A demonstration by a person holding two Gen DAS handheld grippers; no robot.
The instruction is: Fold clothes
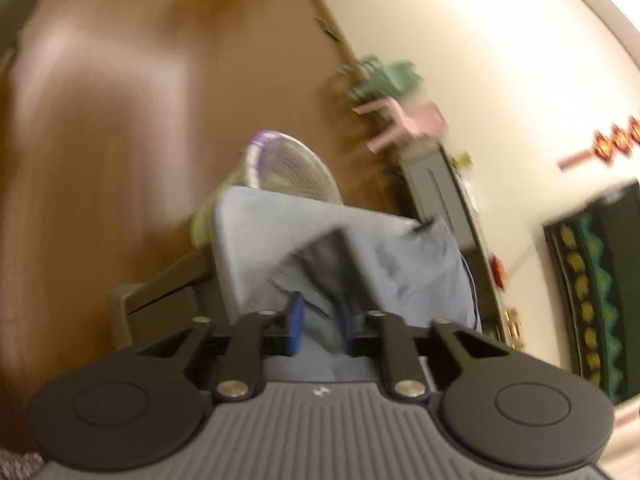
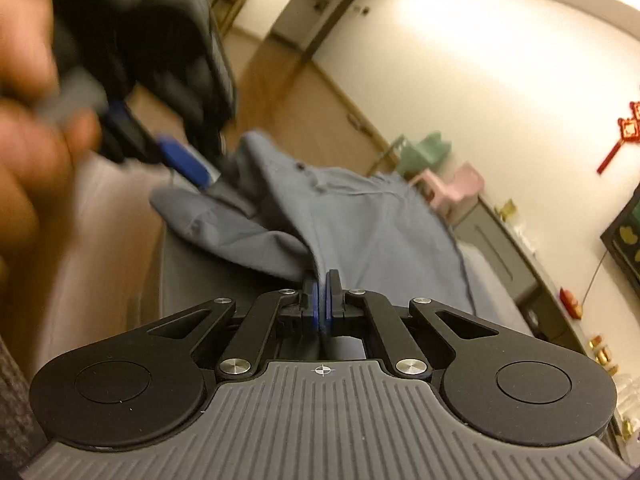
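While the right gripper (image 2: 322, 300) has its blue pads pressed together on an edge of the blue-grey garment (image 2: 360, 220), the cloth rises straight out of these tongs and spreads away from them, forward and a little to the right, over a grey surface (image 2: 188, 276). From this clamped edge one loose flap falls to the left, and further along that side the left gripper (image 2: 188, 164) comes in from the upper left, held by a hand (image 2: 28, 120); its blue finger touches the far-left part of the same cloth. In the left wrist view the left gripper (image 1: 320, 320) has its pads standing apart with the garment (image 1: 272, 232) lying between them, so I judge that they do not pinch it firmly, though the blur leaves some doubt. The long axis of the garment seems to run from the right tongs toward the left ones, so the cloth is stretched between both hands, lifted and not yet lying in a flat fold. Behind it, far off, stand a fan (image 1: 288, 168), a pink stool (image 2: 460, 188) and the wall (image 2: 500, 60)
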